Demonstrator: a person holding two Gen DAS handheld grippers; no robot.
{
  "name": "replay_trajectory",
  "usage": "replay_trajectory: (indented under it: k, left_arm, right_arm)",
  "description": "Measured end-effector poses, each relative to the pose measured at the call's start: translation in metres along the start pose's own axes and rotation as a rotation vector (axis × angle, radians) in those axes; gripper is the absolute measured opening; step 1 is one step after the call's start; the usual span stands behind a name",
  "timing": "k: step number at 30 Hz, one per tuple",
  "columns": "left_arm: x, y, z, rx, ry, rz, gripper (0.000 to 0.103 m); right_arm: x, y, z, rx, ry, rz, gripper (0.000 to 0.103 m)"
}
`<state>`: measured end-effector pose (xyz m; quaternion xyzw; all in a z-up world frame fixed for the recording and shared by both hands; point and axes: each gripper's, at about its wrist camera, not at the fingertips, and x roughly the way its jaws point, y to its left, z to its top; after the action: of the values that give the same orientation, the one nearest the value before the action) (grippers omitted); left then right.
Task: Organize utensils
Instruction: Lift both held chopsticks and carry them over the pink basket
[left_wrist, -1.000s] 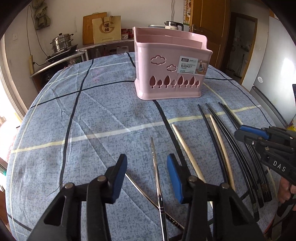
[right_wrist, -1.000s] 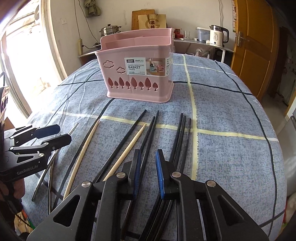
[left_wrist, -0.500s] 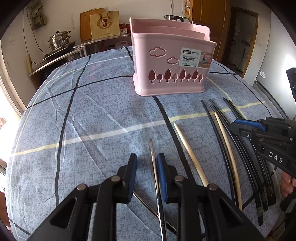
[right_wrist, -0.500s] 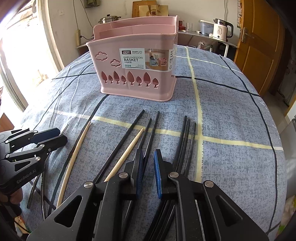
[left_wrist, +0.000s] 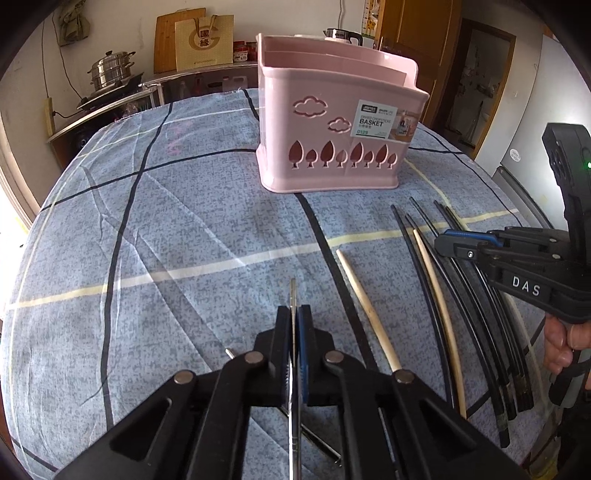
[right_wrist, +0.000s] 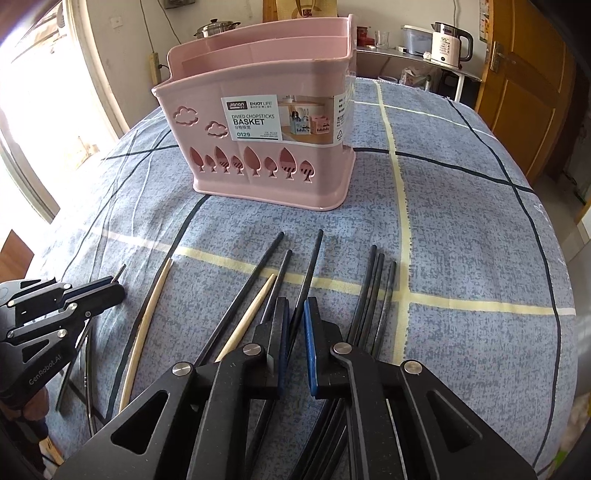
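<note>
Left tool (left_wrist: 294, 325) clenched on the steel chopstick (left_wrist: 293, 295), right tool (right_wrist: 294, 317) nipping a black chopstick (right_wrist: 308, 273), both shafts pointing straight ahead at the pink basket (left_wrist: 332, 122).

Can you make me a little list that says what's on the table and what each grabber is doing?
basket: pink basket, upright on the checked cloth
left gripper: fingers shut on a thin metal chopstick
right gripper: fingers shut on a black chopstick
still lying on cloth: two pale wooden chopsticks, several black ones
inside basket: cannot tell
</note>
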<state>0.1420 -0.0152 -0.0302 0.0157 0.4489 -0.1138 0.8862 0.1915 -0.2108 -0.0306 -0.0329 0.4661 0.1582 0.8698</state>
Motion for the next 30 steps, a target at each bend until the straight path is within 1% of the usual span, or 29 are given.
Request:
replay_trajectory:
  k: [4, 10, 24, 27, 30]
  left_arm:
    - [-0.012, 0.002, 0.001, -0.011, -0.021, -0.030, 0.005]
    - [-0.042, -0.001, 0.011, -0.003, -0.080, -0.065, 0.005]
    - [-0.126, -0.004, 0.041, 0.025, -0.238, -0.091, 0.005]
    - [-0.139, -0.003, 0.047, 0.033, -0.266, -0.091, 0.005]
    - [-0.144, -0.004, 0.053, 0.034, -0.276, -0.092, 0.005]
  right_arm:
    - [-0.014, -0.001, 0.000, 0.010, -0.042, 0.020, 0.007]
    - [-0.045, 0.002, 0.005, 0.011, -0.121, 0.056, 0.007]
    - [-0.131, 0.015, 0.016, -0.014, -0.336, 0.096, 0.005]
    - [-0.146, 0.015, 0.019, -0.019, -0.378, 0.096, 0.005]
    - [-0.156, 0.017, 0.022, -0.024, -0.411, 0.090, 0.005]
